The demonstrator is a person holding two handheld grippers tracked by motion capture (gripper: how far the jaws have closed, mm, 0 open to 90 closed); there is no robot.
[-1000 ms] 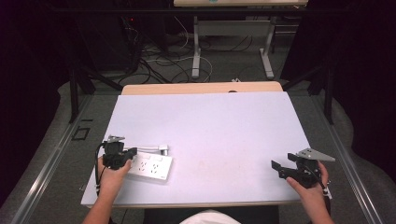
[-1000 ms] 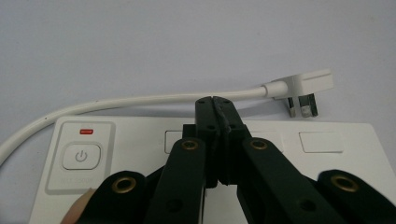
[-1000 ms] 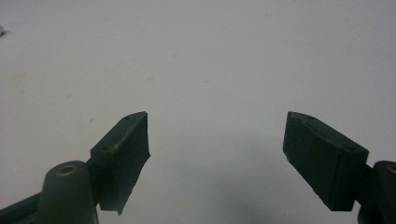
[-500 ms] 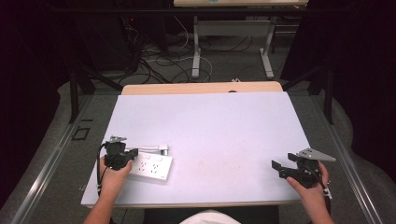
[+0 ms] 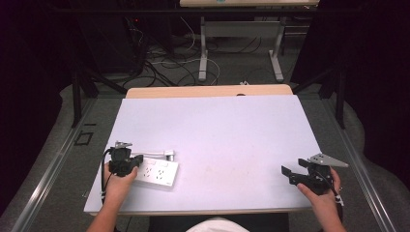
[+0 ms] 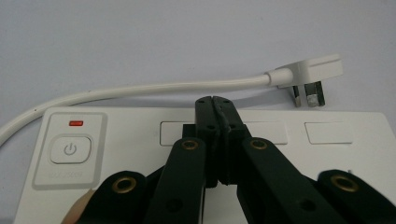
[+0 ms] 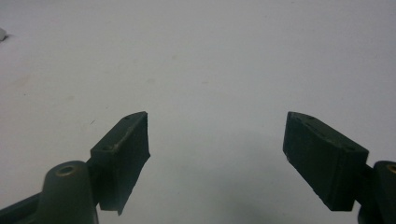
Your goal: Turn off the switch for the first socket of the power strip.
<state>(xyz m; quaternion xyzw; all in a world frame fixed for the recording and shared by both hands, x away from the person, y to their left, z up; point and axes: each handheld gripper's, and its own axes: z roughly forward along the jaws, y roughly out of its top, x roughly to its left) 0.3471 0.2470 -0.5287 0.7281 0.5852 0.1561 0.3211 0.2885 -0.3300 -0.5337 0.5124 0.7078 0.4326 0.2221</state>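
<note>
A white power strip (image 5: 157, 173) (image 6: 289, 149) lies near the front left of the white table (image 5: 217, 130). It has a power button (image 6: 69, 149) with a red light above it. Its white cable (image 6: 140, 88) curls round behind it and ends in a white plug (image 5: 169, 154) (image 6: 310, 74) lying on the table. My left gripper (image 5: 126, 164) (image 6: 215, 100) is shut with nothing between its jaws, hovering over the strip's top face. Over bare table at the front right, my right gripper (image 5: 290, 171) (image 7: 217, 154) stands open, holding nothing.
Beyond the far edge of the table a wooden strip (image 5: 208, 91) shows. Past it, on the floor, are cables (image 5: 164, 63) and the legs of another desk (image 5: 203, 48). Dark curtains stand at both sides.
</note>
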